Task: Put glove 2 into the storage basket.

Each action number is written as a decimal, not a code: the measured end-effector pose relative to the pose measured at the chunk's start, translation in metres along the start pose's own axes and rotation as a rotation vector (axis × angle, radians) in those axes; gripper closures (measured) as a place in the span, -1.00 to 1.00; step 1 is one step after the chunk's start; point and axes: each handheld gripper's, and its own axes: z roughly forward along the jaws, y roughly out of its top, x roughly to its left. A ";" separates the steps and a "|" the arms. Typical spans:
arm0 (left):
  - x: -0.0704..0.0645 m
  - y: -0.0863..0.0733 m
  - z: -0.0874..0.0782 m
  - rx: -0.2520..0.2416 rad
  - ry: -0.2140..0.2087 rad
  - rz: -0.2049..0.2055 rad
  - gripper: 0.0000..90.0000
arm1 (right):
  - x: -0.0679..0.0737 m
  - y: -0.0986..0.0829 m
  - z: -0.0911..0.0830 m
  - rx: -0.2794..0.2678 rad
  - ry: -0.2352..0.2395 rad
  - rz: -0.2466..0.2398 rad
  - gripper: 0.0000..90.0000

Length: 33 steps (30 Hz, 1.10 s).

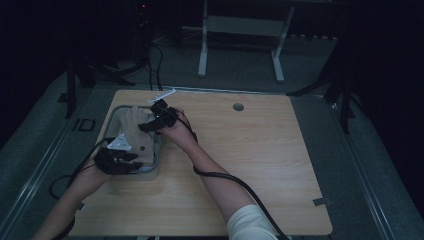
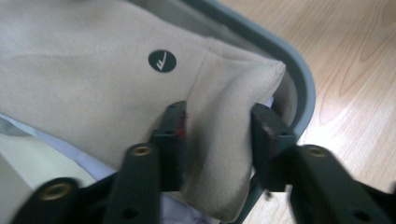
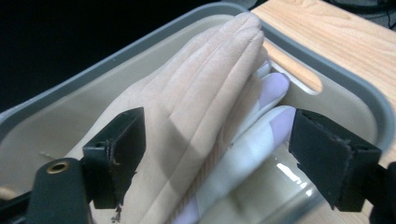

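A beige fabric glove (image 1: 134,127) lies in a grey tray (image 1: 114,112) at the table's left side. My left gripper (image 1: 117,160) is at the tray's near end. In the left gripper view it (image 2: 217,116) is shut on a fold of the beige glove's cuff (image 2: 84,70), near a round black logo (image 2: 162,61) and the tray rim (image 2: 303,84). My right gripper (image 1: 157,117) is at the tray's far right. It (image 3: 219,140) stands open, its jaws wide apart over the beige glove's fingers (image 3: 196,79). A white glove (image 3: 275,86) lies under the beige one.
The wooden table (image 1: 250,150) stretches bare to the right of the tray, with a round cable hole (image 1: 238,106) near its far edge. Black cables trail from both grippers. A white desk frame (image 1: 240,30) and dark stands are on the floor beyond.
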 end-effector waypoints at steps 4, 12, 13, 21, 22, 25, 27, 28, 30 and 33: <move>0.001 0.004 -0.005 -0.045 -0.001 -0.046 -0.49 | 0.000 -0.003 -0.011 -0.001 -0.005 -0.024 -0.62; -0.006 0.018 -0.009 -0.163 0.014 -0.105 -0.76 | 0.004 -0.017 -0.041 -0.037 0.015 -0.064 -0.61; -0.008 0.020 -0.008 -0.171 0.007 -0.105 -0.78 | 0.004 -0.018 -0.043 -0.035 0.014 -0.065 -0.61; -0.031 0.034 0.001 -0.227 -0.044 -0.074 -0.78 | 0.000 -0.039 -0.062 -0.022 0.013 -0.077 -0.61; -0.034 0.036 0.003 -0.224 -0.048 -0.068 -0.78 | -0.001 -0.043 -0.065 -0.016 0.014 -0.082 -0.61; -0.042 0.042 0.009 -0.218 -0.080 -0.047 -0.78 | -0.002 -0.052 -0.073 -0.011 0.009 -0.090 -0.61; -0.046 0.045 0.012 -0.219 -0.084 -0.034 -0.78 | -0.004 -0.057 -0.078 0.001 0.000 -0.096 -0.61; -0.049 0.047 0.013 -0.221 -0.088 -0.026 -0.78 | -0.004 -0.059 -0.081 0.004 -0.004 -0.095 -0.61; -0.054 0.050 0.015 -0.240 -0.113 -0.027 -0.78 | -0.007 -0.066 -0.087 0.012 -0.006 -0.095 -0.61; -0.061 0.054 0.019 -0.258 -0.140 -0.023 -0.78 | -0.008 -0.075 -0.094 0.019 -0.013 -0.102 -0.62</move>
